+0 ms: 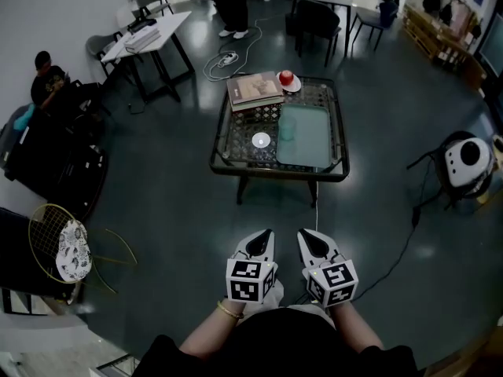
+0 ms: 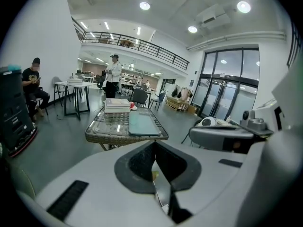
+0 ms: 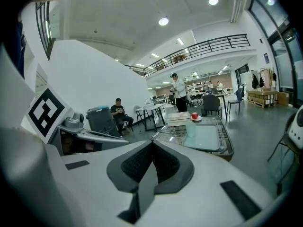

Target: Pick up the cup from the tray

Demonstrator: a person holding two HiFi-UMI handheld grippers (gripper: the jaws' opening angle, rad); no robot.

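A clear, pale cup (image 1: 288, 126) stands at the near-left part of a light green tray (image 1: 306, 140) on a low glass-topped table (image 1: 228, 159). In the right gripper view the cup (image 3: 191, 128) shows on the tray (image 3: 208, 137); in the left gripper view only the tray (image 2: 143, 124) is plain. My left gripper (image 1: 262, 238) and right gripper (image 1: 308, 238) are held side by side over the floor, well short of the table's near edge. Both point at the table. Each has its jaws together with nothing between them, as the left gripper (image 2: 154, 148) and right gripper (image 3: 151, 145) views show.
On the table lie stacked books (image 1: 255, 90), a red apple on a saucer (image 1: 287, 78) and a small white disc (image 1: 260, 140). A cable (image 1: 393, 258) runs across the floor at right beside a white device on a stand (image 1: 468, 162). A seated person (image 1: 45, 81) and desks are at left.
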